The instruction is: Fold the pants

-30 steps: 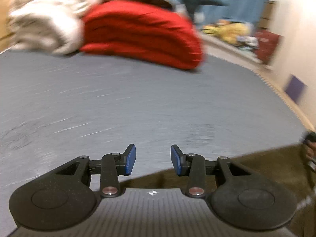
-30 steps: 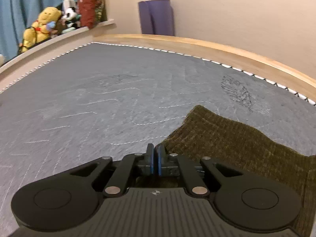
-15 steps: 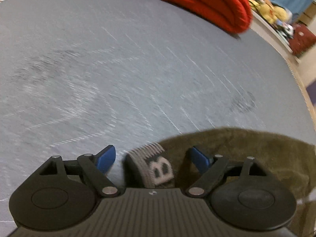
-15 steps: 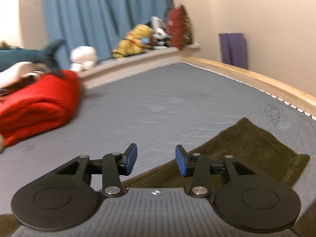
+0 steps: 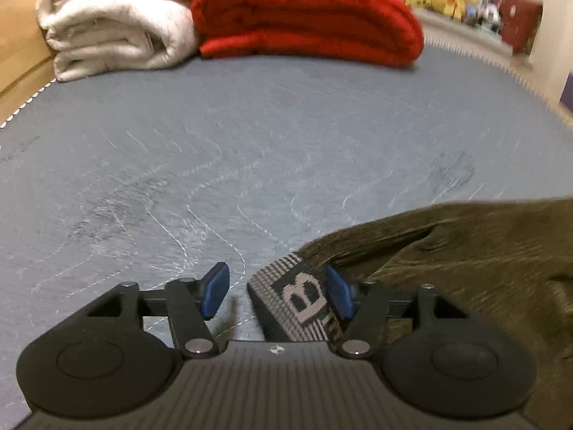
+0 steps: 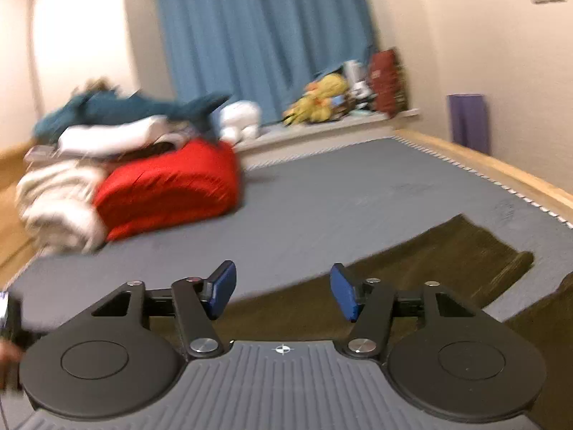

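While both grippers gape, left gripper (image 5: pixel 275 288) straddles pants (image 5: pixel 465 261) waistband, red blanket (image 5: pixel 304 18) beyond.

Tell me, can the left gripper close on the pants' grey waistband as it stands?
Probably yes. The left gripper is open and the waistband already sits between its fingers, against the right pad. Nothing blocks the gap.

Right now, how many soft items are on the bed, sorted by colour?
Olive: 1, the pants
Red: 1, folded blanket
White or cream: 2, folded blanket, pillow
Teal: 1, plush shark
Total: 5. The windowsill plush toys are too blurred to count.
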The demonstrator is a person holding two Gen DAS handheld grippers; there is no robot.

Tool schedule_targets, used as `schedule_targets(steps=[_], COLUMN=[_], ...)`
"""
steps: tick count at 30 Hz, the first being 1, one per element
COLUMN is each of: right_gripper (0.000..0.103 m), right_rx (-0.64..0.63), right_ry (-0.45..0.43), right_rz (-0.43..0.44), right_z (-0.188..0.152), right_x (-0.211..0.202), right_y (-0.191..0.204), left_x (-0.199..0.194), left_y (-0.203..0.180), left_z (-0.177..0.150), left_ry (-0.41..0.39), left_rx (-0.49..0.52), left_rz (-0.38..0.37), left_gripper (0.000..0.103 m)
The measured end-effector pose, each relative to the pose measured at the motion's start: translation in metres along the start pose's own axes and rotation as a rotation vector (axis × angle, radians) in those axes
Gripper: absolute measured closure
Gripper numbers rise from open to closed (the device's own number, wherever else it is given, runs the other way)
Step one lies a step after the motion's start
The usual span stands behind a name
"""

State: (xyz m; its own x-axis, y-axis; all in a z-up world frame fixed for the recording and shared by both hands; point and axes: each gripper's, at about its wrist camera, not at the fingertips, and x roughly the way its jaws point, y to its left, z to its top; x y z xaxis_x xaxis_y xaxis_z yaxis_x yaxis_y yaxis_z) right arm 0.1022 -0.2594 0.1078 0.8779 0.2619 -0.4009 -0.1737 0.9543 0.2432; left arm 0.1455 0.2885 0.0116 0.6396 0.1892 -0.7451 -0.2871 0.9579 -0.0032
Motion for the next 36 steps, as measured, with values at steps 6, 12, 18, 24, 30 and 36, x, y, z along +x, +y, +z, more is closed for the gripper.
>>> schedule_targets(steps=[6,12,18,24,30,36], right_gripper=[0.04,0.042,0.042,0.042,0.077,0.092], right_rx=[-0.256,-0.451,-0.595,-0.737,-0.824,-0.884], right_ry=[0.121,0.21,0.27,0.364,0.381,0.332], right_rz=[0.161,0.301,0.45,0.553,0.609,0.666], right_z=[-0.091,-0.165,-0.197,-0.22,-0.23,-0.224], right_x=[-0.024,-0.034,-0.04,-0.029,-0.033,-0.043], right_y=[0.061,0.122,0.161,0.179,0.196,0.202], left_x=[-0.048,-0.082,-0.088,-0.071,-0.078,-0.113], left_y=[0.004,0.005,0.012,0.002,-0.008,0.007], left_z=[-0.03,-0.081,-0.13,-0.143,-0.143,-0.134], left_ry=[0.034,0.168,0.217,0.261,0.228,0.149], left_rx=[-0.031,-0.058,-0.006,0.041,0.147,0.158], left_rz=[-0.16,-0.261,-0.262,-0.305,-0.32,-0.346], left_gripper=[0.035,0.035,0.032,0.037,0.072,0.08])
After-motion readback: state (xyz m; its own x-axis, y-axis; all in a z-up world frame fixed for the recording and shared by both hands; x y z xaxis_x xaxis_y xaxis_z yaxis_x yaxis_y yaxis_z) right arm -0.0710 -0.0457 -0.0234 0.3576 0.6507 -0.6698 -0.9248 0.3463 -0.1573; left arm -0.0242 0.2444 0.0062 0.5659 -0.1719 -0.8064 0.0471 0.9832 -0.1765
